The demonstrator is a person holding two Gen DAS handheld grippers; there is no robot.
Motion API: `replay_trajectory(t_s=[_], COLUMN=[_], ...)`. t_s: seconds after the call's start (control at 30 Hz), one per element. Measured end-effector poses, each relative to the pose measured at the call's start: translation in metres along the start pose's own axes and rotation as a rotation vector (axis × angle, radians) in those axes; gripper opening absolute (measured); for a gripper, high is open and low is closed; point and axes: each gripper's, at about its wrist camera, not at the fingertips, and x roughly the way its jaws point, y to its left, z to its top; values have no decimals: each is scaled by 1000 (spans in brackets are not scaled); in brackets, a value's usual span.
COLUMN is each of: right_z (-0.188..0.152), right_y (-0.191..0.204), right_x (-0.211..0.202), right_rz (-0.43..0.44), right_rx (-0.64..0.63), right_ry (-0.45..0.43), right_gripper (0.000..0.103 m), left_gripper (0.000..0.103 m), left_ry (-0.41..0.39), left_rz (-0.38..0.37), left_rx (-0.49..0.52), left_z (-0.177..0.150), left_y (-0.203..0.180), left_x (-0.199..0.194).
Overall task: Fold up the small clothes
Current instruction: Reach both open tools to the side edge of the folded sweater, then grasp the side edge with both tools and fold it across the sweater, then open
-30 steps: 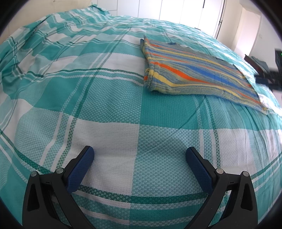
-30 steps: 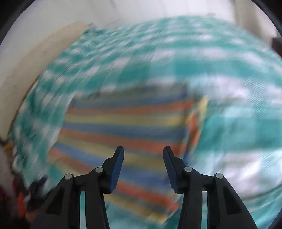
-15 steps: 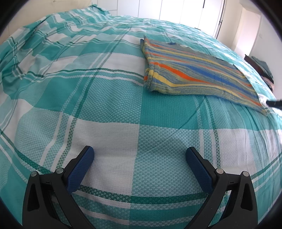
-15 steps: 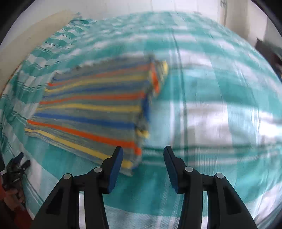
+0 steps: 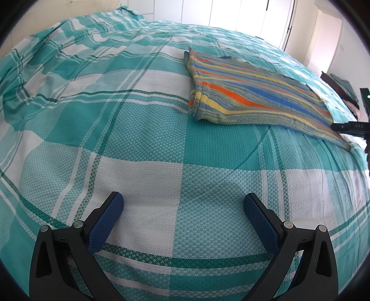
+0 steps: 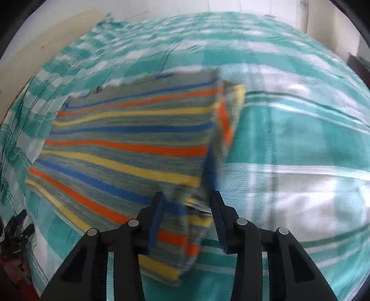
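Note:
A striped garment point(image 5: 249, 99) in grey, orange, yellow and blue lies flat and folded on the teal checked bedspread point(image 5: 138, 139). My left gripper point(image 5: 183, 203) is open and empty, low over the bedspread, well short of the garment. My right gripper point(image 6: 187, 196) is open with its jaws on either side of the garment's point(image 6: 129, 143) near corner; the view is blurred. The right gripper's tip also shows at the right edge of the left wrist view point(image 5: 349, 127), at the garment's far right corner.
White wardrobe doors point(image 5: 231, 14) stand beyond the bed. Dark clothes lie piled on a stand point(image 5: 342, 88) at the far right. A dark object point(image 6: 16, 231) sits off the bed's left edge in the right wrist view.
My right gripper has moved forward to the garment's corner, which now lies between its jaws. The left gripper has not moved.

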Motion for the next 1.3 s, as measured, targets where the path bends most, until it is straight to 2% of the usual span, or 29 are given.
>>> replay_trajectory(t_s=[0.07,0.23,0.27,0.33,0.37,0.4,0.47,0.5,0.53,0.57,0.63,0.67,0.7,0.73,0.8,0.93,1.03,1.1,1.13,1.17,1.2,1.3], right_z=[-4,-24,-29,-33,-33,-29,-18,-6,1,16,44,61,73,91,111,142,144,135,132,128,128,136], right_y=[-4,8,13,21,29,40,63,79,90,108,139,160,176,202,234,308,355,377,381,381,377,353], right_x=[-9,-36,-41,-48,-52,-56,-58,-60,-60,-61,-58,-52,-46,-31,-6,60,108,132,140,147,146,128], right_rz=[23,-20,-24,-17,-8,1,18,37,52,78,108,114,120,139,157,93,-1,-79,-109,-173,-202,-86], right_rx=[32,-25,-30,-37,-46,-66,-104,-120,-127,-135,-151,-162,-171,-186,-203,-223,-281,-357,-383,-410,-412,-328], right_ry=[6,26,40,62,69,69,67,63,59,50,40,44,52,80,124,194,257,283,290,281,260,219], right_gripper=[42,43,44,45,48,50,52,54,56,61,72,76,77,77,77,76,72,61,52,27,12,10], left_gripper=[103,102,99,98,98,98,98,98,98,92,71,33,10,7,6,6,6,6,6,6,6,5], left_ry=[2,33,36,15,-10,-26,-22,2,58,89,82,77,100,117,92,76,70,69,68,62,53,-9], left_rz=[2,16,2,-104,-185,-229,-283,-296,-297,-289,-263,-272,-281,-285,-285,-263,-258,-259,-258,-255,-253,-250], left_rx=[1,-11,-37,-122,-194,-266,-374,-405,-456,-489,-508,-493,-484,-497,-502,-460,-445,-445,-441,-432,-420,-337], left_z=[0,8,12,21,30,43,66,73,83,86,91,93,94,93,90,85,86,86,86,87,88,97], left_y=[0,-1,0,8,14,20,29,30,32,33,32,30,29,29,30,21,17,18,18,18,16,3], left_x=[0,-3,-8,-19,-24,-24,-8,4,25,38,47,49,53,57,54,47,45,45,44,42,39,15])
